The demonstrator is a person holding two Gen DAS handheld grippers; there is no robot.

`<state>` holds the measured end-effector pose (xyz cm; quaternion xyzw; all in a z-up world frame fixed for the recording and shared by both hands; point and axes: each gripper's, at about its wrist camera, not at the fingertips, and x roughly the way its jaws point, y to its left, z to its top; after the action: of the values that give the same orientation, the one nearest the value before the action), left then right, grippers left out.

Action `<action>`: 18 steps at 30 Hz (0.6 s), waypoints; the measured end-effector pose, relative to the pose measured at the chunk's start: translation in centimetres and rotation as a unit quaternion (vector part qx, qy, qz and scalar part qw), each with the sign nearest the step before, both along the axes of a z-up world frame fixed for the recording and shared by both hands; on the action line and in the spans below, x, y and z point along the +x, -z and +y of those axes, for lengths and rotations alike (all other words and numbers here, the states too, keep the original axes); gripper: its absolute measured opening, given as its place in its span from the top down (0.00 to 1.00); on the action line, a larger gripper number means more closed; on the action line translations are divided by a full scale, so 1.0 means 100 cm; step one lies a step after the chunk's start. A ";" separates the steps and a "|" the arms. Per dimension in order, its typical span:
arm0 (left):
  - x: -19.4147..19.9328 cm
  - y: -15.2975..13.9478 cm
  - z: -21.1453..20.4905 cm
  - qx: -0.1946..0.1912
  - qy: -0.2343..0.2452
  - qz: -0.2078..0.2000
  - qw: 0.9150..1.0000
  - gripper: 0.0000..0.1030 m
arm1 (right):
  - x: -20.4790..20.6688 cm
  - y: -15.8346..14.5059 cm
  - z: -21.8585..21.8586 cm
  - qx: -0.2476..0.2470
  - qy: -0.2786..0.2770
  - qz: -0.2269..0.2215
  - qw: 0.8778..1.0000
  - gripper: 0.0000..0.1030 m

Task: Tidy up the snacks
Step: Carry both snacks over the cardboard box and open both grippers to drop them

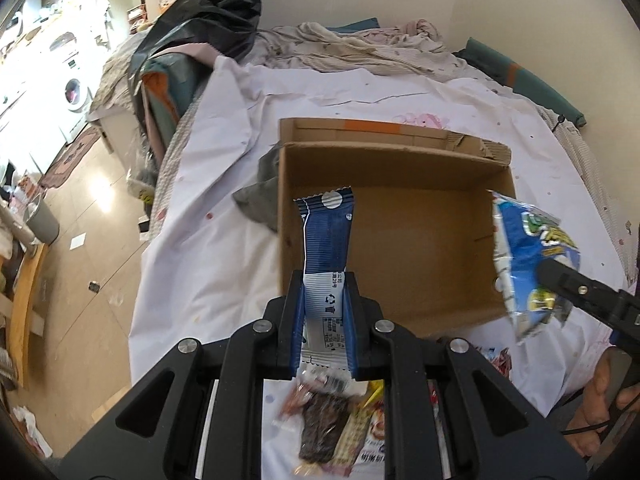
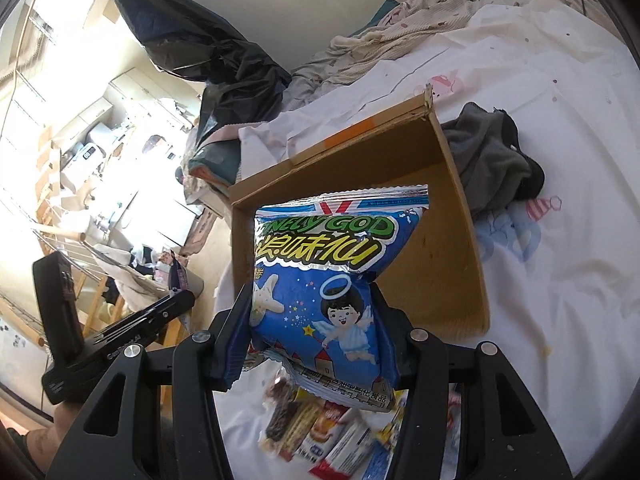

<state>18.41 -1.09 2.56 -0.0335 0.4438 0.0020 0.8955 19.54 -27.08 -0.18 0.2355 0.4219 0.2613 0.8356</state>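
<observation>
A lived-in home, bedroom opening onto a laundry and kitchen corner. Bed under a white sheet printed with cartoon figures, crumpled blankets heaped at the far end against a plain wall. Grey garment dropped on the sheet beside a cardboard box. Far left, across a tiled floor, a washing machine, cabinets and cluttered wooden shelves.

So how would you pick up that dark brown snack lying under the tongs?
Take the dark brown snack across its narrow width, near the middle, coming straight down from above. It lies flat on the white sheet with a yellow packet right beside one long edge, so nudge it clear first. Both tongs are busy now.
</observation>
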 end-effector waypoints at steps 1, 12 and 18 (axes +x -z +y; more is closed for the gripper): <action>0.002 0.000 -0.003 0.001 0.002 0.000 1.000 0.86 | 0.003 0.001 0.001 -0.003 0.000 0.001 1.000 0.47; 0.037 0.025 -0.024 0.003 0.026 0.001 1.000 0.86 | 0.053 0.021 0.018 -0.061 -0.012 0.011 0.998 0.47; 0.047 0.044 -0.027 -0.003 0.044 0.006 0.999 0.86 | 0.059 0.034 0.034 -0.108 -0.029 0.017 0.994 0.46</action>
<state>23.09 -3.77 -1.81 -0.0163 0.4505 -0.0385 0.8918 25.43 -23.68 -3.60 0.1359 0.4688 0.2338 0.8409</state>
